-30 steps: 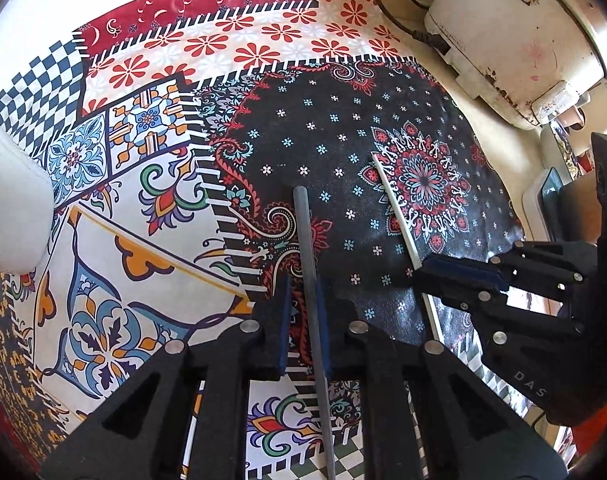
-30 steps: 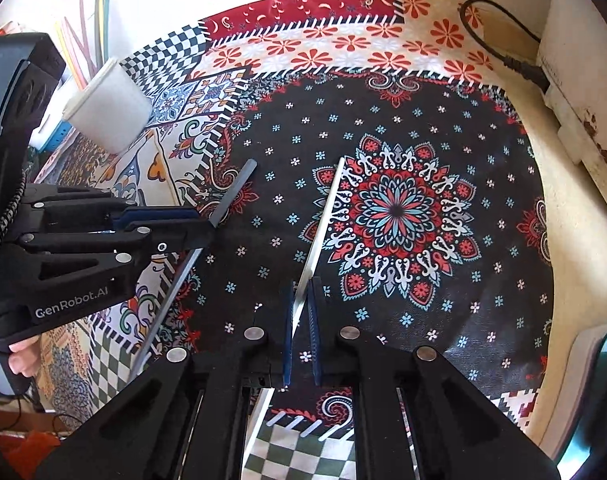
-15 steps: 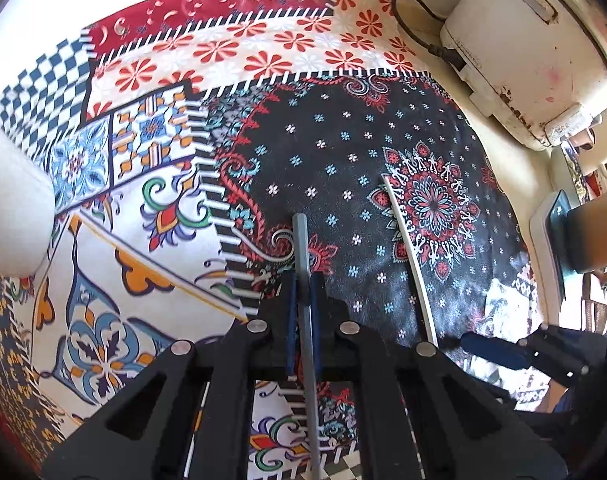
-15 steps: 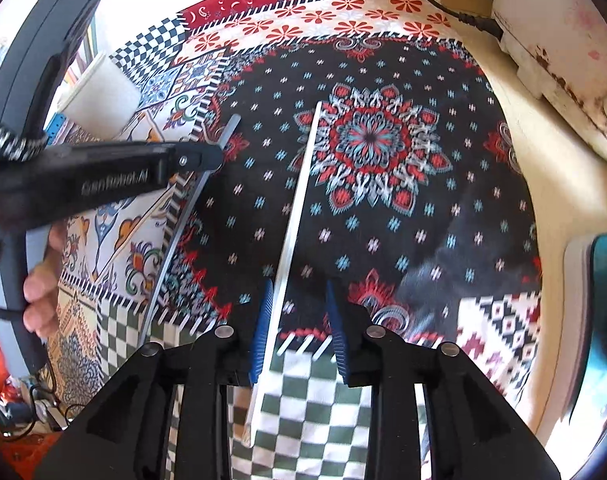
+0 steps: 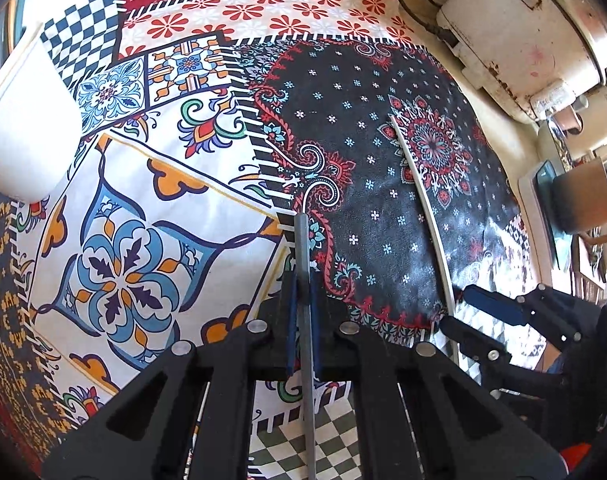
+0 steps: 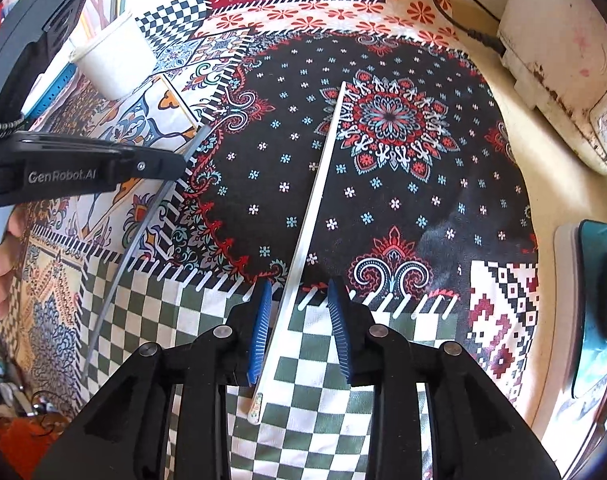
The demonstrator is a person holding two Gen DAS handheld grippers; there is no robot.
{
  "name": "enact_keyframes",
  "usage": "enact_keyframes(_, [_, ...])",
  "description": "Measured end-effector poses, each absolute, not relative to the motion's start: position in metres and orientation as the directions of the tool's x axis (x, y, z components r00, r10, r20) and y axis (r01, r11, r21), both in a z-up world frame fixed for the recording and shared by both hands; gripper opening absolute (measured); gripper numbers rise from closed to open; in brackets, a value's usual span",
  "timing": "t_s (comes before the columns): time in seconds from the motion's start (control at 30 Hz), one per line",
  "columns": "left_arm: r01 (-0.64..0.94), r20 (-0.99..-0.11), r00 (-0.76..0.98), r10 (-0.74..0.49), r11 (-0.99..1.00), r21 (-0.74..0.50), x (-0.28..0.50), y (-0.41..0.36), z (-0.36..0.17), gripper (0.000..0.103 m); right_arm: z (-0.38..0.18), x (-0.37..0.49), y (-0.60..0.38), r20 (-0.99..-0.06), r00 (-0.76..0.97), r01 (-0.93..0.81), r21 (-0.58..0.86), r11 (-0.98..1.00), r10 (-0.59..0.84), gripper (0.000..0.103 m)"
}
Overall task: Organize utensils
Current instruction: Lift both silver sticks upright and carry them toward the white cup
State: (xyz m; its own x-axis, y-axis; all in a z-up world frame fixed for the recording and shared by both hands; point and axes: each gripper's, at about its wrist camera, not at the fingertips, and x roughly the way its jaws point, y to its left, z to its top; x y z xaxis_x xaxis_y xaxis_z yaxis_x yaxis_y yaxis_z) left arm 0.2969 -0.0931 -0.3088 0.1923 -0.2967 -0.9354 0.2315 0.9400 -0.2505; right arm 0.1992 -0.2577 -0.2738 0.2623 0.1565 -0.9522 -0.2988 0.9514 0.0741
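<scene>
Two straws on the patterned cloth (image 6: pixel 383 208) over the worktop. The left gripper (image 5: pixel 302 320) has its fingers clamped on the grey straw (image 5: pixel 303 248), which pokes out past the tips. The right gripper (image 6: pixel 299 320) is let go, fingers apart, and the white straw (image 6: pixel 311 208) lies flat between them, closer to the left finger. A white cup (image 6: pixel 111 56) sits well off to the left.

grey chopstick (image 5: pixel 303 264) in closed jaws; white chopstick (image 6: pixel 311 208) flat on cloth
</scene>
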Motion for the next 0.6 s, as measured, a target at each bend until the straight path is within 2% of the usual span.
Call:
enact_keyframes(0.13, [0.203, -0.928, 0.223, -0.298, 0.946, -0.255, 0.293, -0.089, -0.307, 0.005, -0.273, 0.196, -0.254, -0.945, 0.298, -0.31, 0.035, 0.95, 0.132, 0.025])
enact_keyframes(0.27, [0.24, -0.932, 0.253, -0.258, 0.95, -0.198, 0.293, -0.098, -0.306, 0.006, -0.274, 0.201, -0.254, -0.938, 0.325, -0.283, 0.024, 0.959, 0.119, 0.009])
enact_keyframes(0.47, [0.289, -0.941, 0.255, -0.221, 0.946, -0.144, 0.303, -0.112, -0.306, 0.006, -0.276, 0.216, -0.262, -0.933, 0.308, -0.223, 0.121, 0.967, 0.187, 0.006])
enact_keyframes(0.6, [0.263, -0.947, 0.23, -0.223, 0.951, -0.161, 0.313, -0.115, -0.307, 0.005, -0.275, 0.226, -0.268, -0.922, 0.299, -0.164, 0.202, 0.965, 0.244, 0.006])
